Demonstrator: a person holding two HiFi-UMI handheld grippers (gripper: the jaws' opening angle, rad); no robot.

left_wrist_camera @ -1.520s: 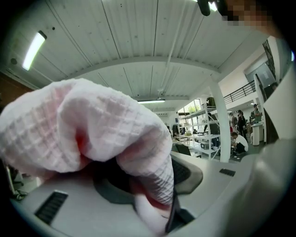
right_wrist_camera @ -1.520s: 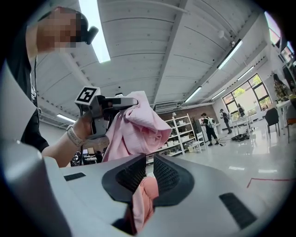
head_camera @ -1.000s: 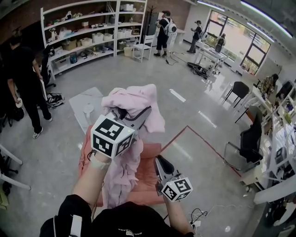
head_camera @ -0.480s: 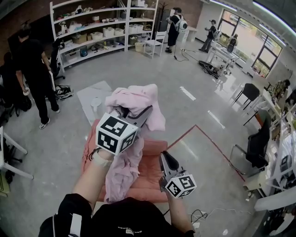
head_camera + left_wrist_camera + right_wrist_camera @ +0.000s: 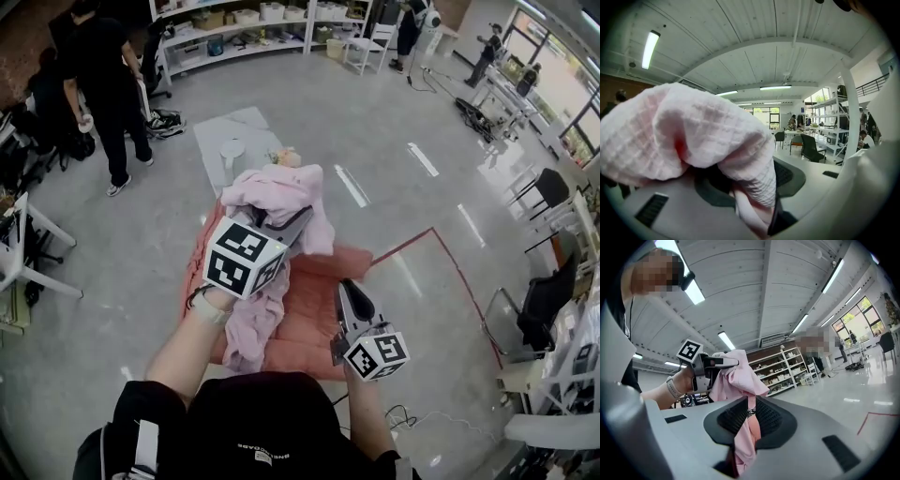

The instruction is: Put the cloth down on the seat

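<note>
A pink waffle-weave cloth (image 5: 277,192) is bunched up over my left gripper (image 5: 286,223), which is shut on it; a long tail of it hangs down past my left wrist. In the left gripper view the cloth (image 5: 693,126) drapes over both jaws and hides most of them. Below it stands the salmon-coloured seat (image 5: 314,323). My right gripper (image 5: 349,292) is lower and to the right, over the seat. In the right gripper view a narrow strip of the cloth (image 5: 746,432) runs down between its nearly closed jaws (image 5: 750,416), and the left gripper (image 5: 710,366) shows above.
A person in black (image 5: 105,84) stands at the back left. A grey mat (image 5: 234,141) with a small white stand lies behind the seat. Shelves (image 5: 244,23) and a white chair (image 5: 368,42) line the back. A red floor line (image 5: 450,272) and black office chairs (image 5: 544,300) are at the right.
The head view has tipped down and the seat now shows more fully under the grippers. Both grippers keep their hold on the cloth and stay in about the same pose.
</note>
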